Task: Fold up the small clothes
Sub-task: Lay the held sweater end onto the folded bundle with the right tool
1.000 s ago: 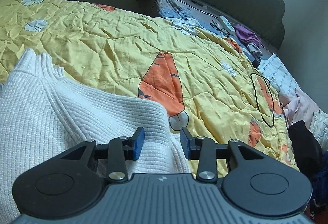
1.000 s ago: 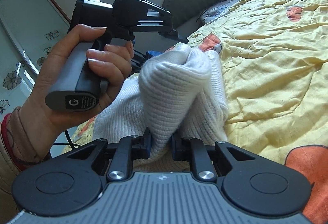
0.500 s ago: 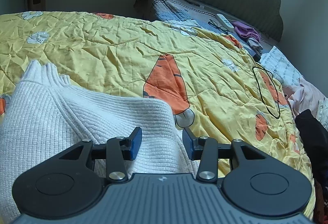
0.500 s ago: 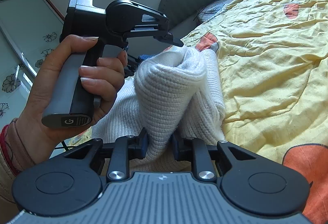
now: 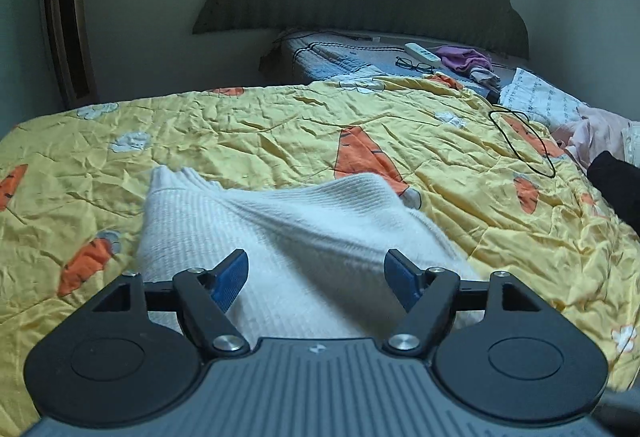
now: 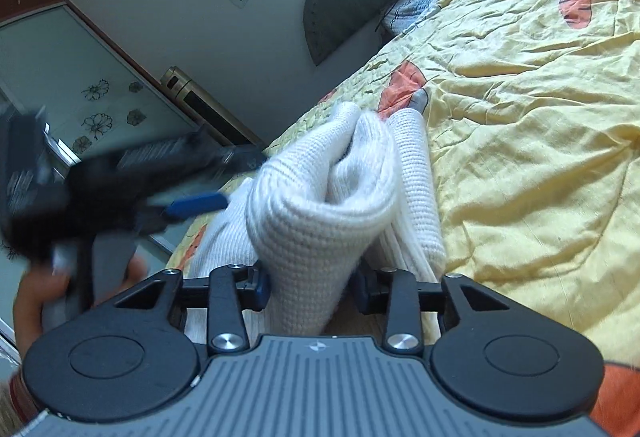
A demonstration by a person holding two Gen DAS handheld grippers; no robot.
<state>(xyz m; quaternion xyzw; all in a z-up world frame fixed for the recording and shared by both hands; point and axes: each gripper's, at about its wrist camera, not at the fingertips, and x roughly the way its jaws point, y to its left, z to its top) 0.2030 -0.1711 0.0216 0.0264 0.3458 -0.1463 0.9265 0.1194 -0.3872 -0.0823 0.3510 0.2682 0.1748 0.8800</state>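
Since a second ago, our left tongs [image 5: 316, 275] have spread wide and pulled back from the white knit sweater [image 5: 280, 233], their jaws opening with nothing pinched between them. Our right tongs [image 6: 310, 285] are opening too; a thick fold of the sweater [image 6: 320, 205] stands between the blue pads, the right pad clear of it. We see the sweater bunched near the bed's [image 5: 280, 125] near edge, on the yellow carrot quilt. We judge this fold is being let go.
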